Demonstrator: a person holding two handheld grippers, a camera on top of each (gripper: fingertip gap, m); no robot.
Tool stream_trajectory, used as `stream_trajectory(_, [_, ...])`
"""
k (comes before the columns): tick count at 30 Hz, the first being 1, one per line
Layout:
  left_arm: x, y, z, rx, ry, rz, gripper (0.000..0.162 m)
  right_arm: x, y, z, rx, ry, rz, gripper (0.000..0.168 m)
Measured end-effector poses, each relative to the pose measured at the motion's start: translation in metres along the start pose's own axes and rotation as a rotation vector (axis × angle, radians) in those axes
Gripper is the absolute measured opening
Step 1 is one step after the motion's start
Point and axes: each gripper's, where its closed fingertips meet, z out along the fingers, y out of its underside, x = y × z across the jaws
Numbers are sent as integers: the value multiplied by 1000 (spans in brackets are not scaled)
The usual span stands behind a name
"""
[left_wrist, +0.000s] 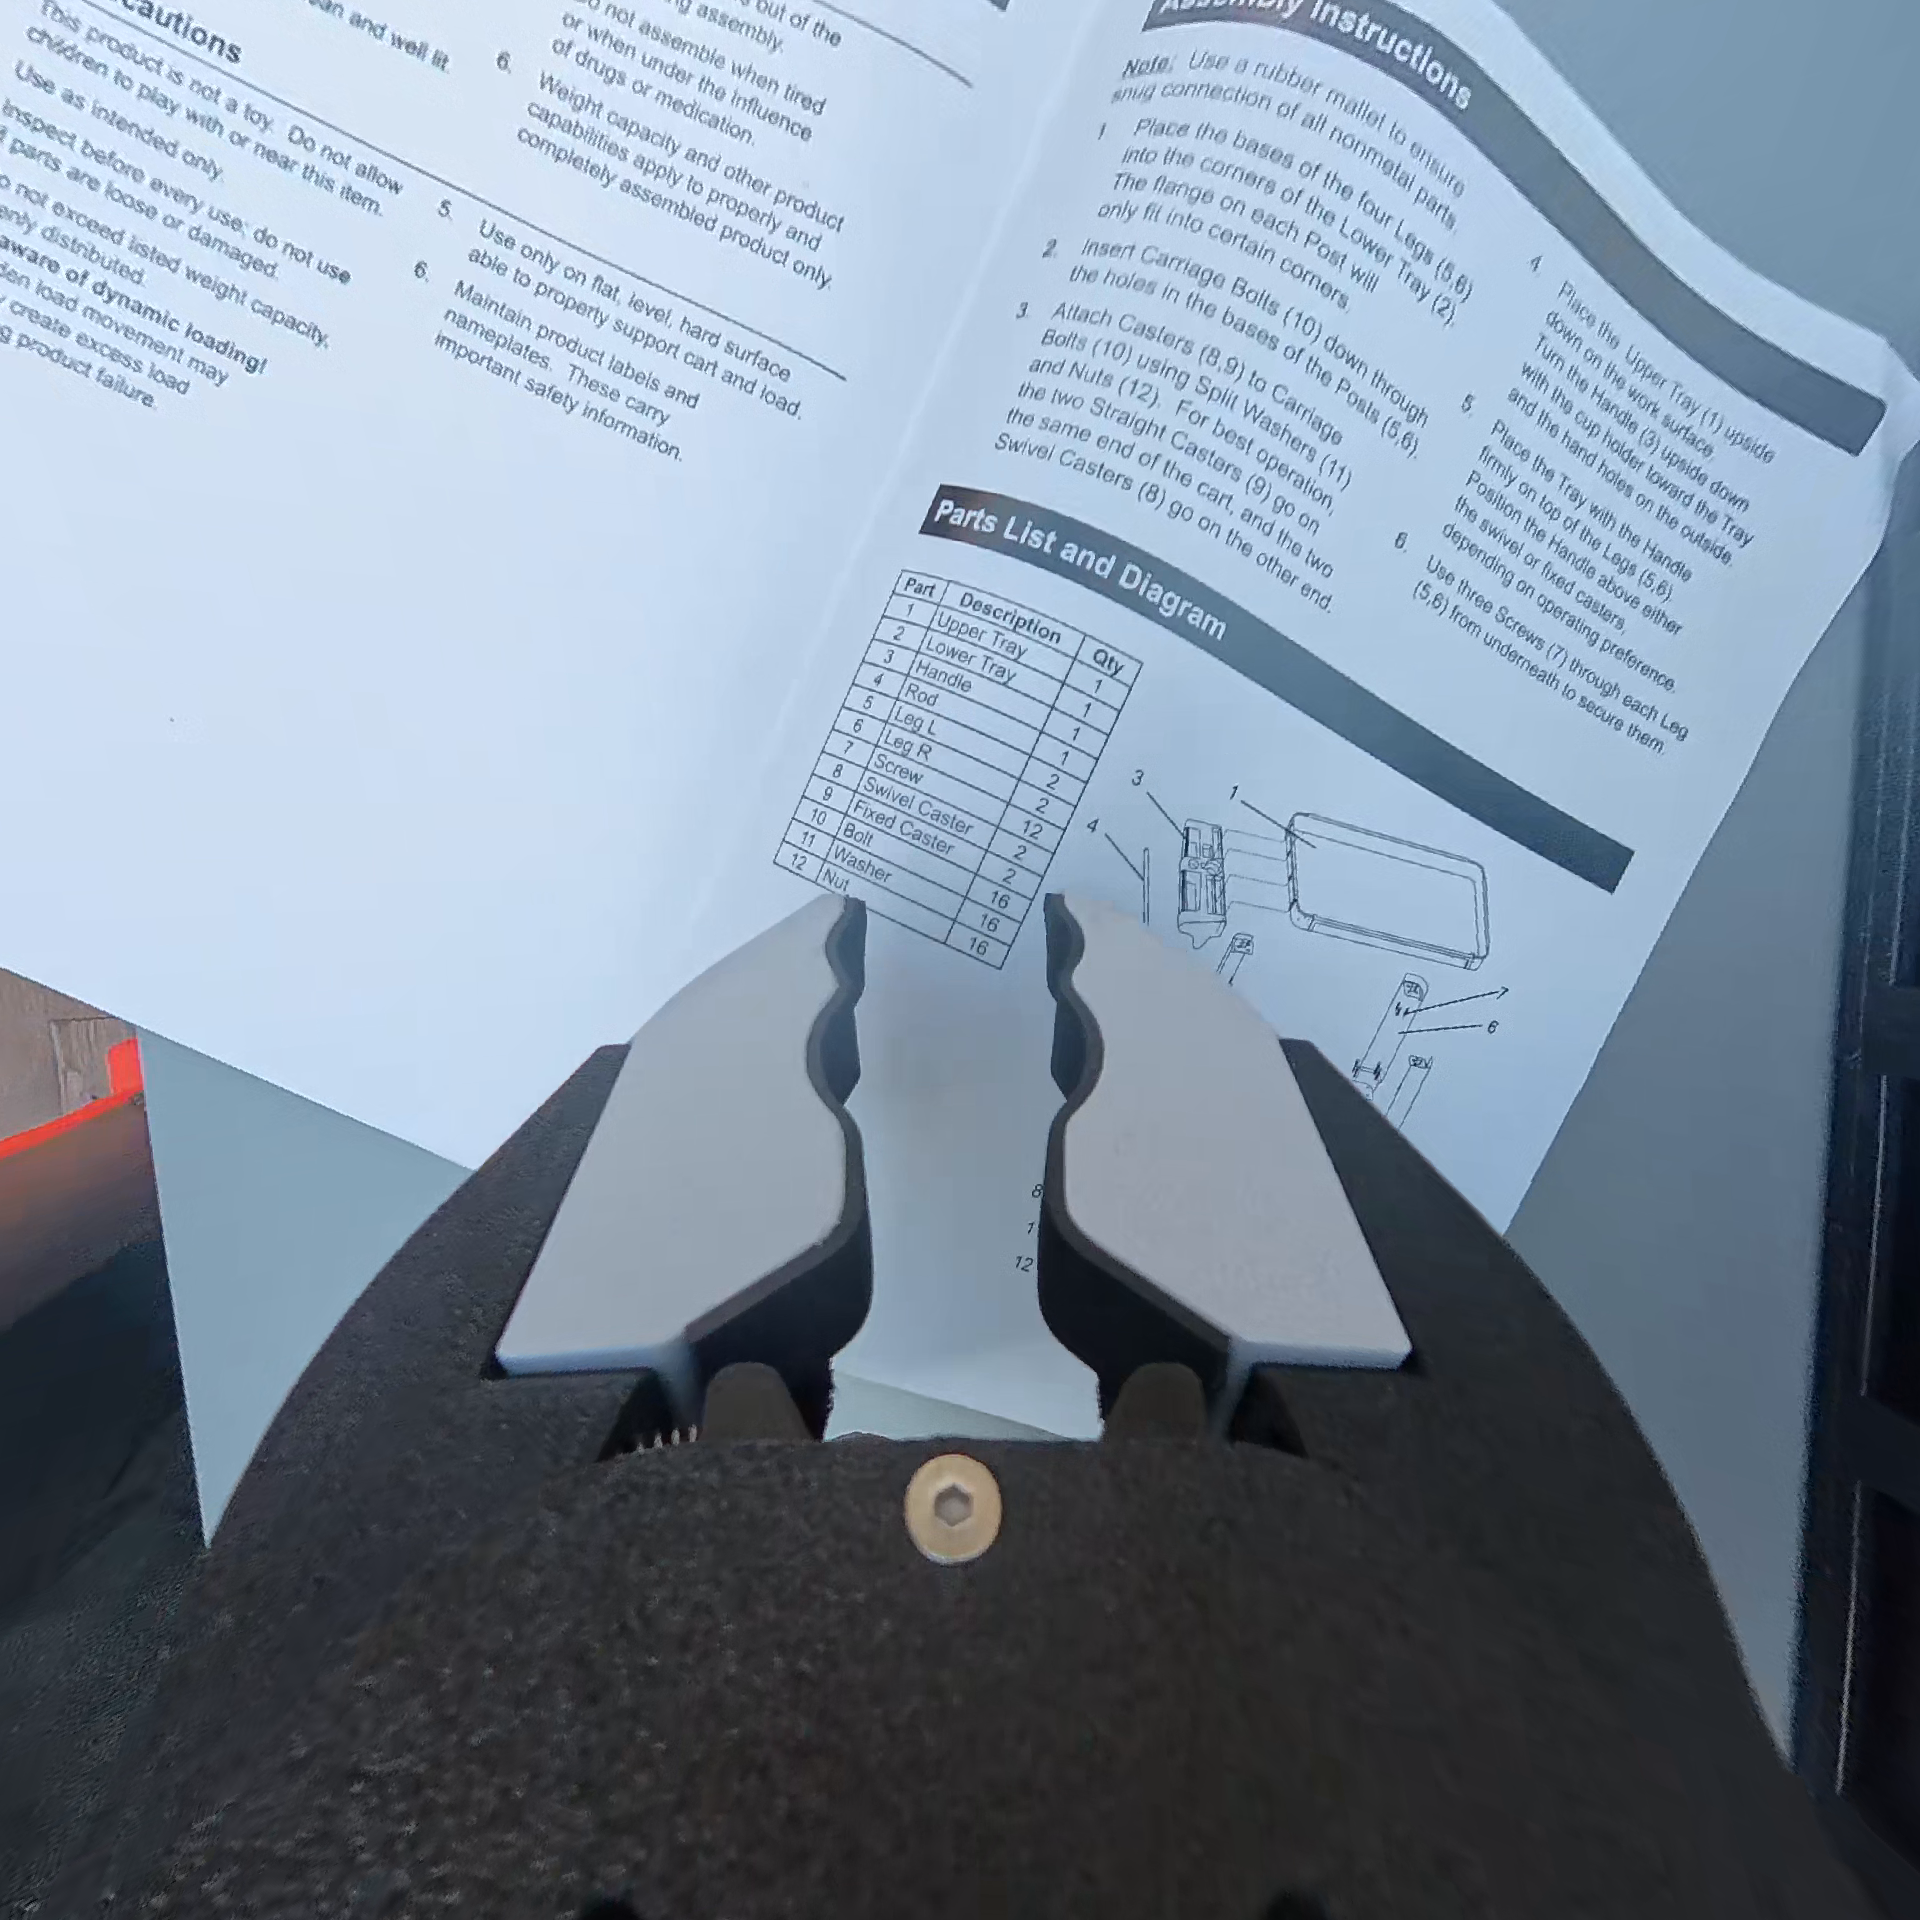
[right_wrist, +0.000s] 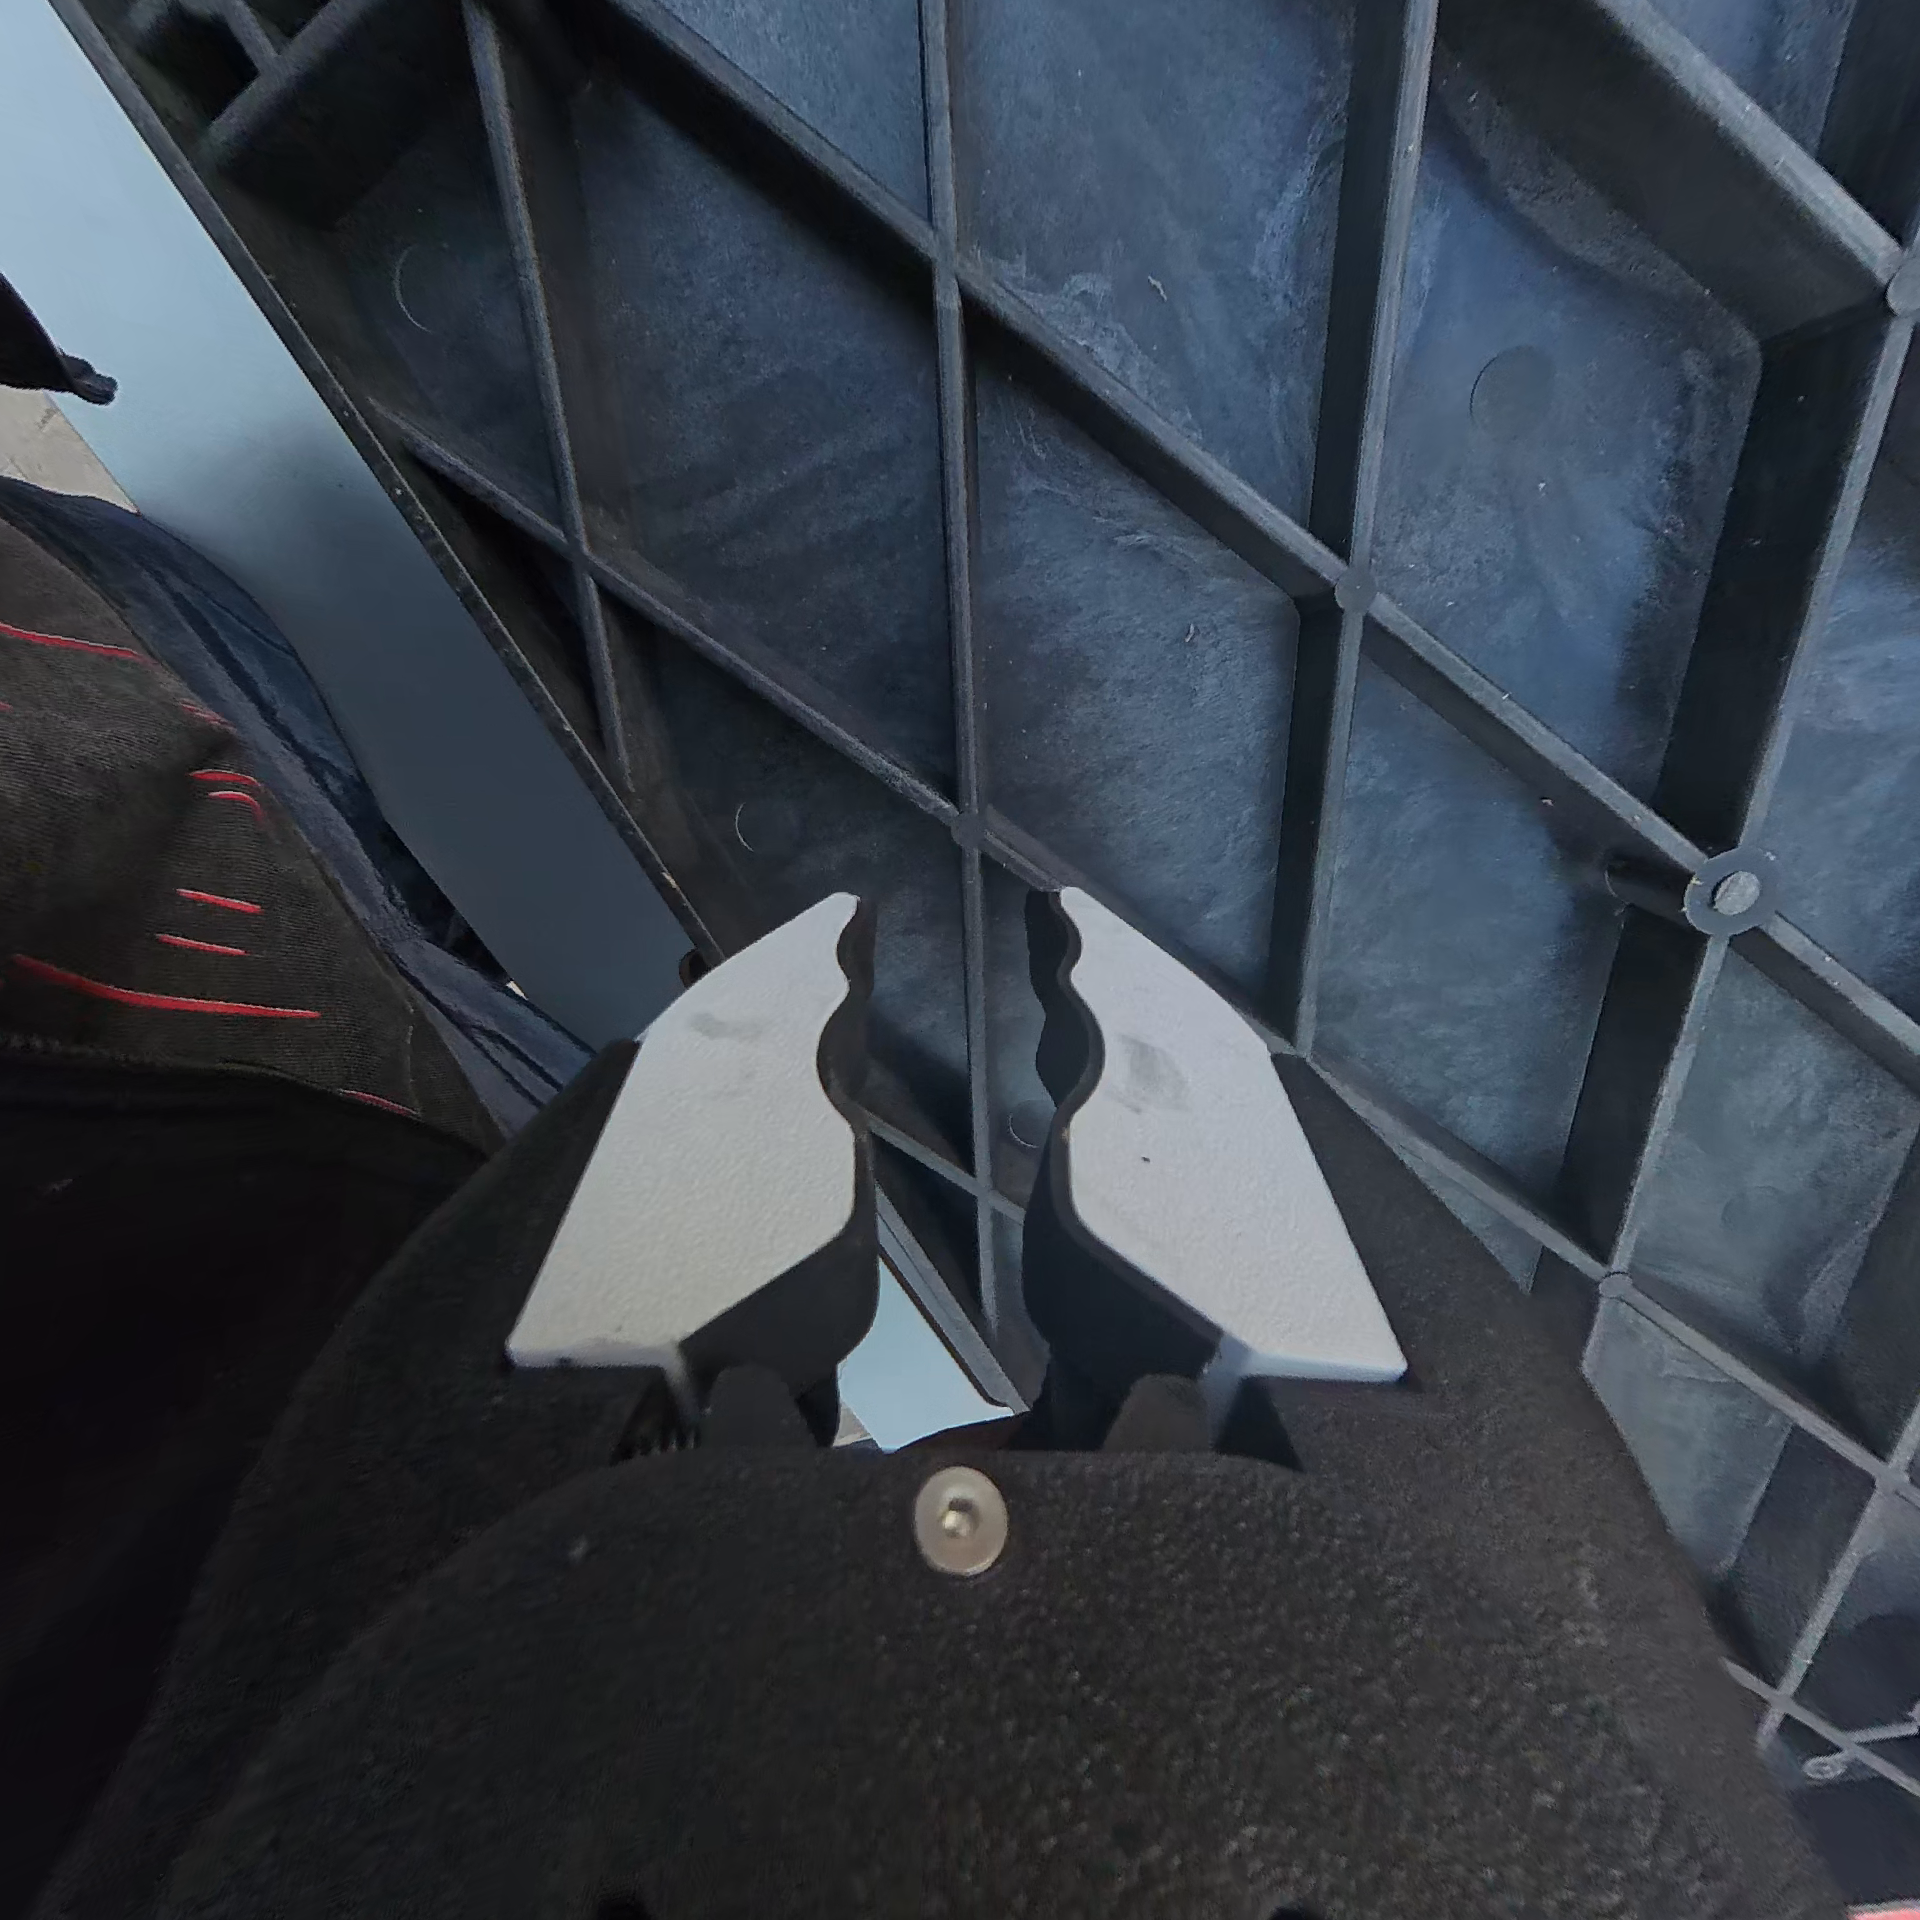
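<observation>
My left gripper (left_wrist: 954, 909) is open and empty, its grey fingers (left_wrist: 717, 1122) held just over an open white printed sheet (left_wrist: 582, 644) with text, a table and a line drawing. The sheet lies curved on a grey surface (left_wrist: 312, 1195), and its lower edge runs under the fingers. My right gripper (right_wrist: 951, 904) is open and empty, close over the ribbed underside of a large black plastic panel (right_wrist: 1143, 675). One thin rib (right_wrist: 969, 966) runs along the gap between its fingers; I cannot tell whether they touch it.
The black plastic panel's edge (left_wrist: 1883, 935) stands just right of the sheet. An orange-red object (left_wrist: 62, 1117) sits at the far left. In the right wrist view, dark fabric with red stitching (right_wrist: 156, 883) lies at the left, beside a strip of grey surface (right_wrist: 156, 312). Some 55 cm of space lies between my two pairs of fingers.
</observation>
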Motion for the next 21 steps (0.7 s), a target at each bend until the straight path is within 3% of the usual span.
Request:
stream_trajectory(12, [8, -1, 24, -42, 60, 49, 34, -2, 7, 2, -15, -8, 26, 29])
stream_trajectory(21, [12, -12, 16, 1, 73, 66, 34, -2, 4, 4, -13, -14, 28, 29])
